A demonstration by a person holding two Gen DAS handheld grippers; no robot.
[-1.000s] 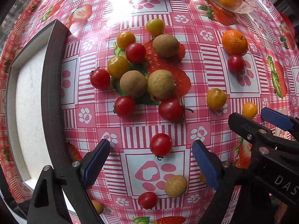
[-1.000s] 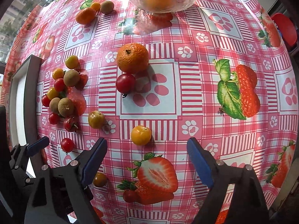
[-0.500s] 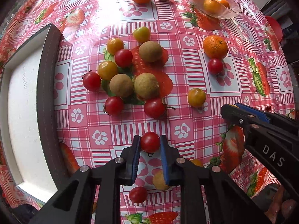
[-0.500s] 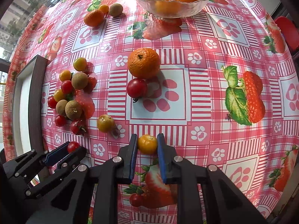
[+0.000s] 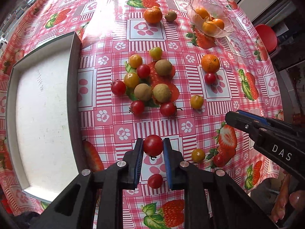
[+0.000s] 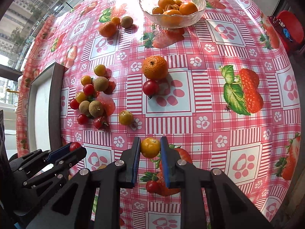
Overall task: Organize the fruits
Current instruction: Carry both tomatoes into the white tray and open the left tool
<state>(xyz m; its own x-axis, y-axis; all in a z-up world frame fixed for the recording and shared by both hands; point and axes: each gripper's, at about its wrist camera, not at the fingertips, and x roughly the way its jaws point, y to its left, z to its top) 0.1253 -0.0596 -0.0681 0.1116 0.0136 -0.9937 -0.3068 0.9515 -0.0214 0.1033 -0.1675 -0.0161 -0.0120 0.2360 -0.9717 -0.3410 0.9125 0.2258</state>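
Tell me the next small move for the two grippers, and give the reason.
Probably carry both fruits sideways to the white tray. The left gripper is shut on a red cherry tomato, the right gripper on a yellow cherry tomato, and the tray looks bare.

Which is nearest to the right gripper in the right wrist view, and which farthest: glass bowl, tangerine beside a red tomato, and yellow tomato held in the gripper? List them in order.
1. Yellow tomato: between the pads of the right gripper.
2. Tangerine: mid-table, just above the red tomato.
3. Glass bowl: at the far edge, top of view.
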